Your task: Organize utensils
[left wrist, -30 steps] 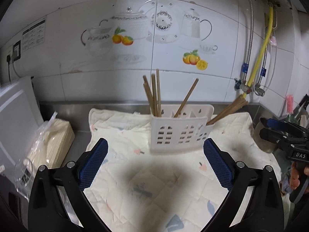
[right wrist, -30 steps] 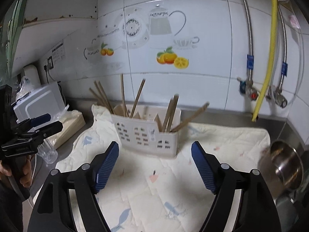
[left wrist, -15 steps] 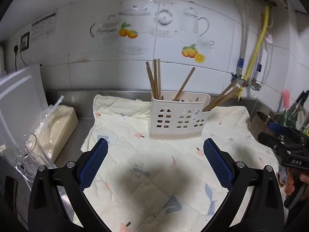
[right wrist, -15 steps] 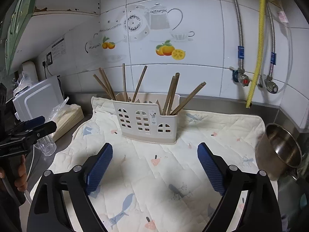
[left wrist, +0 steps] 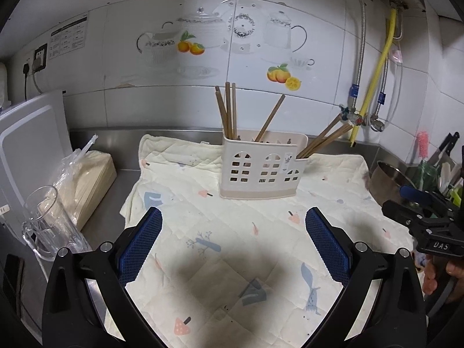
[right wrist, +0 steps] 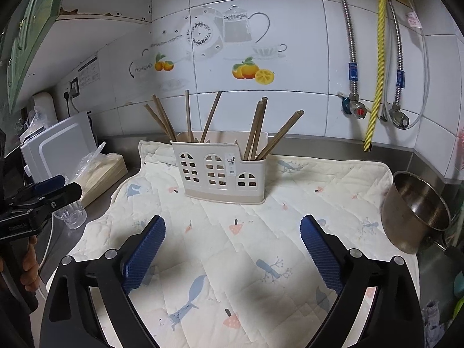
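A white plastic utensil holder (left wrist: 261, 171) with window cut-outs stands upright on a patterned quilted cloth (left wrist: 220, 249); it also shows in the right wrist view (right wrist: 223, 174). Several brown chopsticks (left wrist: 229, 110) stand in its compartments, some leaning out to the right (right wrist: 278, 133). My left gripper (left wrist: 233, 243) is open and empty, above the cloth in front of the holder. My right gripper (right wrist: 232, 249) is open and empty, also well short of the holder.
A steel pot (right wrist: 414, 211) sits at the cloth's right edge. A glass cup (left wrist: 49, 220), a bagged stack of wooden sticks (left wrist: 87, 177) and a white appliance (left wrist: 29, 142) stand at the left. Pipes and valves (right wrist: 359, 110) run down the tiled wall.
Both grippers have drawn back from the holder, which looks smaller and farther now. Both stay open and empty.
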Available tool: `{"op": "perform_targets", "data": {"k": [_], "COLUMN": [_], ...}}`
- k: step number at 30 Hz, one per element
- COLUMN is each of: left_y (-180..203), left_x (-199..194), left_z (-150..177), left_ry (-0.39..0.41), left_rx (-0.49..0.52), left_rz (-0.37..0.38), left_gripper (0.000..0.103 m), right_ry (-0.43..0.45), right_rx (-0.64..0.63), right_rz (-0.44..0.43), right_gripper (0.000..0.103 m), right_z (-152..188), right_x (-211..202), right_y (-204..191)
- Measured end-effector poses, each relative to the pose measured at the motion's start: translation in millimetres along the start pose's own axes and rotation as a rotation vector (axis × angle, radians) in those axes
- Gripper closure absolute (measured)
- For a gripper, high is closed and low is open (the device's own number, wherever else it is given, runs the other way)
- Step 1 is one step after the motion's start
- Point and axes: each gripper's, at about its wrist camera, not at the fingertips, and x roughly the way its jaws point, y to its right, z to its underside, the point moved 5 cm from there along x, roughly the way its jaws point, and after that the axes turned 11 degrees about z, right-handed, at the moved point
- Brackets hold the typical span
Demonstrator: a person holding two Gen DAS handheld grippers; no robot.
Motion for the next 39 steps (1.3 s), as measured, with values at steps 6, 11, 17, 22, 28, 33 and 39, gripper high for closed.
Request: {"op": "perform_targets", "data": {"k": [6,11,17,22,28,33,39], "left_y": [-0.4,1.2,3.3,3.4,4.2,4.4,5.8], "left_x": [-1.6,-2.8,-4.1,-2.9,-0.2,3.5,5.9], "left_z": [4.7,9.4,11.4,13.8,14.8,16.3,17.9], "left_ry": [-0.006,-0.011,-0.013,-0.020,-0.028,-0.040,-0.049], "left_rx": [-0.005,-0.004,-0.002,-0.003,-0.001,-0.003,0.001], "left_rz": [-0.008,-0.008,-0.008,-0.008,-0.007,-0.007,-0.001], "left_gripper": [0.005,0.005,0.005,0.005,0.005,0.005,0.005], "right_ry": [0.006,0.004,-0.001,-0.003,-0.006,-0.007,-0.010], "right_rx": [-0.006,-0.007,-0.012,-0.017,-0.024,-0.026,-0.028], "right_rz": [0.000,0.000,-0.005,-0.006,-0.007,-0.005,-0.003], "right_gripper": [0.011,0.011,0.011,0.011,0.011,0.010,0.010], "right_z": [1.2,2.9,5.6,7.1,7.5,8.1,9.2], "right_x": [-4.0,-4.4,-4.8,-3.8,-2.3,-2.2,-0.6], "right_y": [-2.5,-3.8,-5.0,-6.9,-8.4,-8.8,-8.7]}}
